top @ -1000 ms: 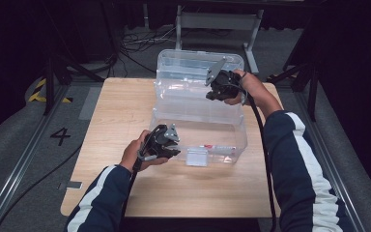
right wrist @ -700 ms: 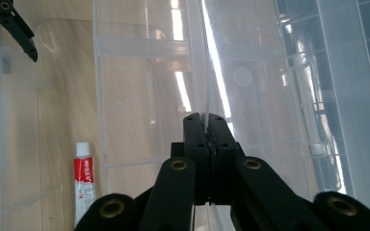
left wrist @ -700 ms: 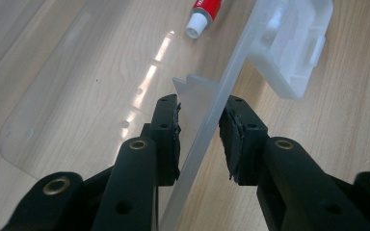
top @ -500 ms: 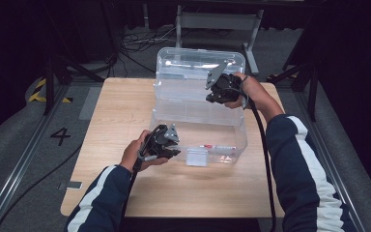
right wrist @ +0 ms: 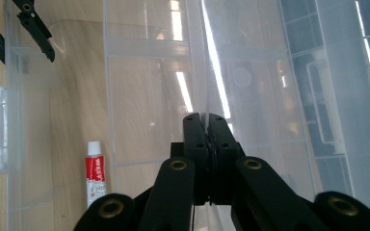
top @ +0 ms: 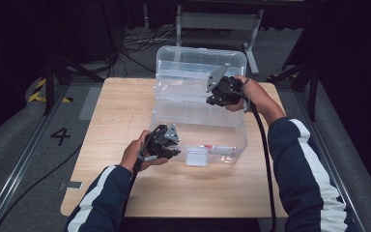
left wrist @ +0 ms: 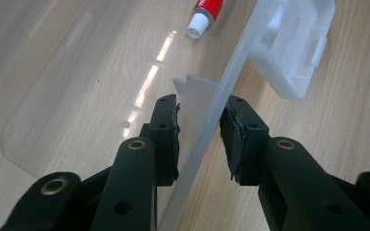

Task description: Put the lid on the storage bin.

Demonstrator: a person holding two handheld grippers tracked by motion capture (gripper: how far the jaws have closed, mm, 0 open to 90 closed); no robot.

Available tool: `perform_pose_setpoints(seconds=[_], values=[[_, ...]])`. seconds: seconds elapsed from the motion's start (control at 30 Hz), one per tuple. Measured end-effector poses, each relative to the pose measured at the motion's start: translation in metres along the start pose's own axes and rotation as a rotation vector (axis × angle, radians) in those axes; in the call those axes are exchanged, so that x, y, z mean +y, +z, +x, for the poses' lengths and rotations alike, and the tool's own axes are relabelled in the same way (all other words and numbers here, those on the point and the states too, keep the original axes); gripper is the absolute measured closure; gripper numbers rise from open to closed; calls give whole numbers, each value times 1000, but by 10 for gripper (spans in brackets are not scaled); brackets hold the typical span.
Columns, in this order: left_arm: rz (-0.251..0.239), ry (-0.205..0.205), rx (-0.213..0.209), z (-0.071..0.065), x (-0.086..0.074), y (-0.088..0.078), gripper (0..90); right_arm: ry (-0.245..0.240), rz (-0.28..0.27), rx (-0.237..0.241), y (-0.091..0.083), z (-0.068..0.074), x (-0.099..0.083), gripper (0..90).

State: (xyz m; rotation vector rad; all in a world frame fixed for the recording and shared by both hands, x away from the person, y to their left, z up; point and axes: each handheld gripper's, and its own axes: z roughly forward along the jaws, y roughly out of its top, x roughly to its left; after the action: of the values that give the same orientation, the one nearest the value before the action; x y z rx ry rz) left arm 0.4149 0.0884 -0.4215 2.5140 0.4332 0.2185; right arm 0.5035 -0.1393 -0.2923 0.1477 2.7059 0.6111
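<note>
- Clear plastic box [top: 198, 116] on the wooden table [top: 121, 111], just past table centre toward 1 o'clock, lid [top: 200, 63] swung up at the 12 o'clock side.
- Red-and-white tube [right wrist: 95, 179] flat on the box floor near the front wall; print on its label too small to read.
- Number "4" [top: 60, 136] marked on the grey floor at 9 o'clock from the table.
- White latch [top: 196, 157] on the front wall at 6 o'clock of the box.
- Left gripper [left wrist: 200, 126] at 7 o'clock of the box, held low in the hand and aimed at 2 o'clock; jaws partly open, astride the front wall's rim, pads [left wrist: 168, 130] close on either side, contact not clear.
- Right gripper [right wrist: 206, 126] at 1 o'clock of the box, forearm reaching in from 4 o'clock; jaws pressed together on a thin clear partition [right wrist: 207, 72] inside the box.
</note>
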Motion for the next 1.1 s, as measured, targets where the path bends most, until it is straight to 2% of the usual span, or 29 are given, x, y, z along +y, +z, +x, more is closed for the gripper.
perform_pose_setpoints(seconds=[0.33, 0.57, 0.7, 0.9, 1.03, 1.1], values=[[-1, 5, 10, -1, 0, 0, 673, -4, 1, -10, -2, 7, 0, 888], [-5, 9, 36, -3, 0, 0, 661, -17, 11, -18, -4, 16, 0, 882], [-2, 7, 38, -4, 0, 1, 657, -10, -1, -20, -5, 20, -2, 876], [-3, 10, 43, -4, 0, 1, 654, 25, -56, 4, -7, 21, -10, 872], [8, 33, 48, -5, 1, 1, 659, 26, -63, -9, -7, 26, -12, 860], [8, 43, 37, -6, 4, 1, 680, 31, -70, -13, -7, 28, -13, 859]])
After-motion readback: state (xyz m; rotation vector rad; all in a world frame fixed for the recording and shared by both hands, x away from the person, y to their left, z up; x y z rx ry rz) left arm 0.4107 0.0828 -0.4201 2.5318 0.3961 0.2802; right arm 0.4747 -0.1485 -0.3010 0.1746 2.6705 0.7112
